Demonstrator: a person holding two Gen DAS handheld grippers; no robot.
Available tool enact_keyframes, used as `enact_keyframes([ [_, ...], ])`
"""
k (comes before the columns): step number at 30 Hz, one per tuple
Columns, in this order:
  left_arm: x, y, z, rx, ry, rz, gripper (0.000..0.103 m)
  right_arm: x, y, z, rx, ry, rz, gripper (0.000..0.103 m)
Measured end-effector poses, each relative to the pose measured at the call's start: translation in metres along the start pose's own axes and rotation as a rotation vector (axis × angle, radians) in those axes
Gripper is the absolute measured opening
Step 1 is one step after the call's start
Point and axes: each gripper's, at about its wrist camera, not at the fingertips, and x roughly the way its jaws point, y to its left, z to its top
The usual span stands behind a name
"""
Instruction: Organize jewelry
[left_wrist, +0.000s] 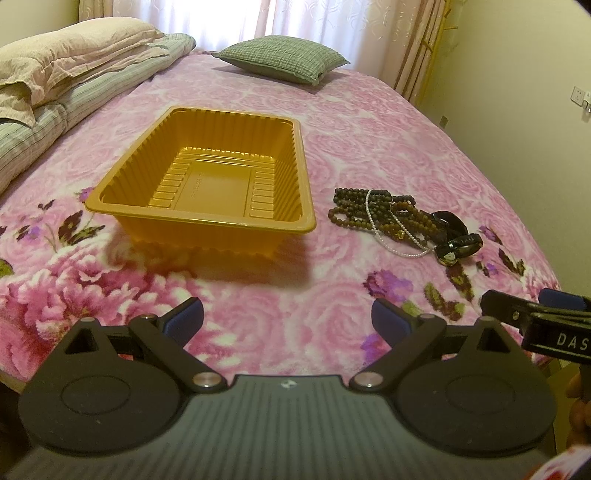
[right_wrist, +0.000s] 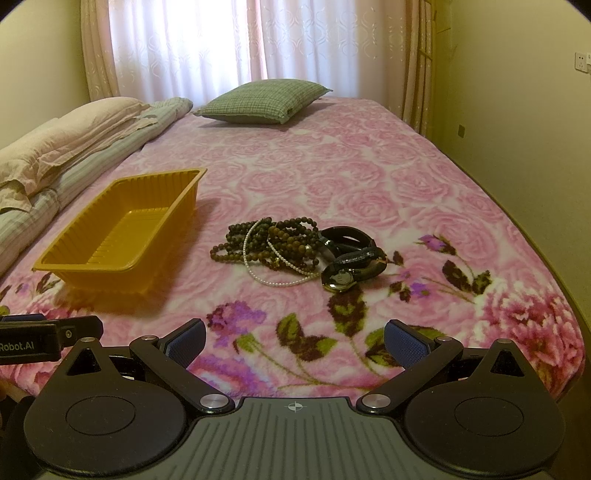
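— Pink, rose-patterned blanket (right_wrist: 332, 166) all over the bed; what lies on it?

— An amber plastic tray (left_wrist: 303, 221) with ribbed walls, nothing inside it. It sits left of centre, upright, its long side running from near to far.

— And the jewelry?

— One tangled pile, to the right of the tray and apart from it. Dark brown bead strands (right_wrist: 280, 236) make up the bulk. A thin white pearl string (right_wrist: 275, 282) loops over them and trails out on the near side. Against the right of the beads lie a black bangle (right_wrist: 345, 232) and a black-strapped wristwatch (right_wrist: 341, 278) with a gold-rimmed face, the watch nearest of all.

— How do the grippers stand?

— Left gripper (left_wrist: 287, 317) hovers over the near blanket in front of the tray, blue-padded fingers spread wide, holding nothing. Right gripper (right_wrist: 294, 341) likewise, fingers wide apart and empty, over the purple flower print on the near side of the pile. Neither touches the tray or the jewelry.

— Anything further back?

— A green checked pillow (right_wrist: 264, 101) at the far end, under pale curtains (right_wrist: 221, 44). Folded bedding (left_wrist: 70, 70), beige over striped, is stacked along the left edge of the bed.
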Motion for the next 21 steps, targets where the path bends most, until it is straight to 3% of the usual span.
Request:
enact_keyframes([
  [21, 0.0023, 0.0022, -0.0016, -0.032, -0.002, -0.008, 0.097, 0.0007, -0.0020, -0.0005, 0.003, 0.002, -0.001, 0.102],
])
